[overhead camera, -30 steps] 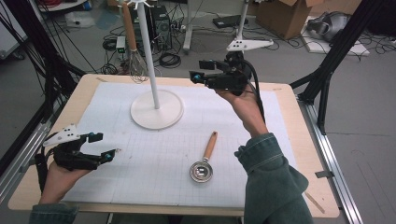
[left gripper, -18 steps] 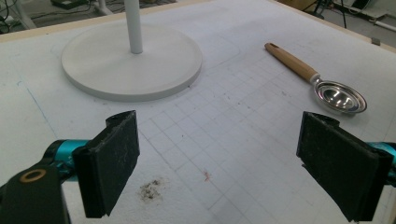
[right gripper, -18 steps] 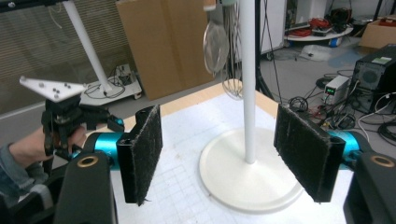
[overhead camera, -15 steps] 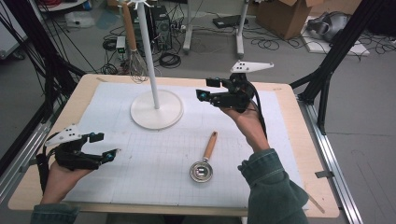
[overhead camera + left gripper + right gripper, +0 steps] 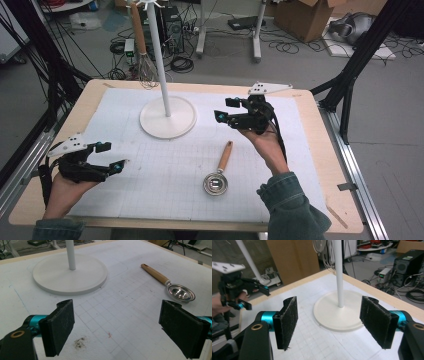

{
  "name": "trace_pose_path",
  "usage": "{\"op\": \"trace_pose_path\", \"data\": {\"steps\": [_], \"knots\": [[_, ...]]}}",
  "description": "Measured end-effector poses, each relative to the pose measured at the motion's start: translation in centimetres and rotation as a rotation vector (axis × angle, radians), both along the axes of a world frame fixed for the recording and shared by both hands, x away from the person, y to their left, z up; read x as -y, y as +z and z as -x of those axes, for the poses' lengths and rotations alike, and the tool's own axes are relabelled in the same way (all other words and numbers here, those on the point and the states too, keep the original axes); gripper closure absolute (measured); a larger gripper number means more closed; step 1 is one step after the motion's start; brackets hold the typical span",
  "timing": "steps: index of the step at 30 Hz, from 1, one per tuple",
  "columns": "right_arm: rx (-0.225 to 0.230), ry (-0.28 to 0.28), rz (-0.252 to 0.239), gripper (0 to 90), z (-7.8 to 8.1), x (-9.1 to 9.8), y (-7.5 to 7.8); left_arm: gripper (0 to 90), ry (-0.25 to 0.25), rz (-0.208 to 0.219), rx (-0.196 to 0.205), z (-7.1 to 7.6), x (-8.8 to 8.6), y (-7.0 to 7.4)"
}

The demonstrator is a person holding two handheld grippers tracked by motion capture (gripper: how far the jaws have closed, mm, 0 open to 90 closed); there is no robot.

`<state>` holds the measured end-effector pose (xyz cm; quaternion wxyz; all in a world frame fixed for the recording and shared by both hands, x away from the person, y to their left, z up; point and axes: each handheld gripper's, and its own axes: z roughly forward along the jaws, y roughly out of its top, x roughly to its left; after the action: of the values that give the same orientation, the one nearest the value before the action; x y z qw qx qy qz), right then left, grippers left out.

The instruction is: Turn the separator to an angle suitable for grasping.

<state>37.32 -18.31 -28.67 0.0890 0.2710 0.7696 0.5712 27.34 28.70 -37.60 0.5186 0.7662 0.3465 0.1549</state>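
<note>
Scoop on mat, right tongs agape — empty

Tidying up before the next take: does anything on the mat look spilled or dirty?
Yes: a small dark smudge of crumbs on the white mat, just ahead of the left gripper. The scoop lies flat, unspilled.

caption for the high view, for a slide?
Right gripper open above the mat near the white stand; wooden-handled scoop lies untouched; left gripper open.
</note>
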Motion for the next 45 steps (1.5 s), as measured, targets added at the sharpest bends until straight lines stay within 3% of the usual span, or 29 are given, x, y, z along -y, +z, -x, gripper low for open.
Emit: {"op": "trace_pose_path", "data": {"steps": [18, 25, 31, 37, 45], "knots": [[-0.039, -0.052, 0.057, 27.0, 1.5, 1.4, -3.9, 13.7, 0.002, -0.005, 0.001, 0.1, 0.0, 0.0], [-0.059, -0.072, 0.065, 30.2, 1.9, 2.3, -5.2, 13.6, 0.001, -0.008, 0.002, 0.1, 0.0, 0.1], [-0.065, -0.098, 0.076, 39.1, 2.3, 3.3, -6.3, 13.6, 0.003, -0.005, 0.002, 0.1, 0.0, 0.1], [-0.095, -0.099, 0.099, 61.4, 2.3, 4.2, -7.2, 13.6, 0.0, -0.007, 0.001, 0.1, 0.0, 0.0], [-0.106, -0.132, 0.118, 76.0, 2.5, 4.9, -8.1, 13.7, 0.002, -0.008, 0.0, 0.1, 0.0, 0.0]]}}
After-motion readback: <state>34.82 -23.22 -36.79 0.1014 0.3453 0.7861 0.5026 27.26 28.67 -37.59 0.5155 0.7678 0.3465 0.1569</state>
